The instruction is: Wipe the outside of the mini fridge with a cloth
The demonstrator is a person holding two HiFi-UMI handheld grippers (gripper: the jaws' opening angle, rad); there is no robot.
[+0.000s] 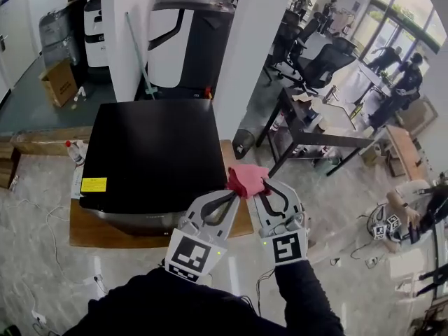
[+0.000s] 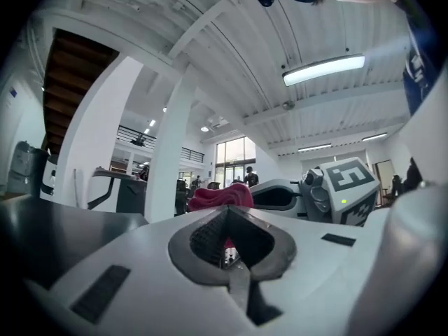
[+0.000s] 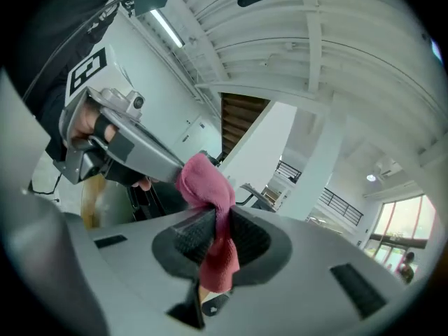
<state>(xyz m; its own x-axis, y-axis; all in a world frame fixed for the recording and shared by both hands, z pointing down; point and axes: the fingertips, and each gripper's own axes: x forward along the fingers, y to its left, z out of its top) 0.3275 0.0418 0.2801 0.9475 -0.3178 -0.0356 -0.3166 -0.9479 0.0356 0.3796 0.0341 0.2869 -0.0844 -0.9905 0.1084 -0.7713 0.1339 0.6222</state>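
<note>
Cloth (image 1: 246,180) clamped by left gripper (image 1: 233,196), right gripper (image 1: 266,187), at mini fridge (image 1: 150,152) edge.

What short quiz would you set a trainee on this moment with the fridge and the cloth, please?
1. True or false: the pink cloth lies spread flat in the middle of the mini fridge top.
2. Of the left gripper and the right gripper, which has its fingers closed on the pink cloth? A) left only B) right only C) both
3. Fill in: seen from the head view, the yellow sticker sits near the fridge top's front-____ corner.

Key
1. False: it is bunched up, held by the fridge's front right corner.
2. C
3. left
</note>
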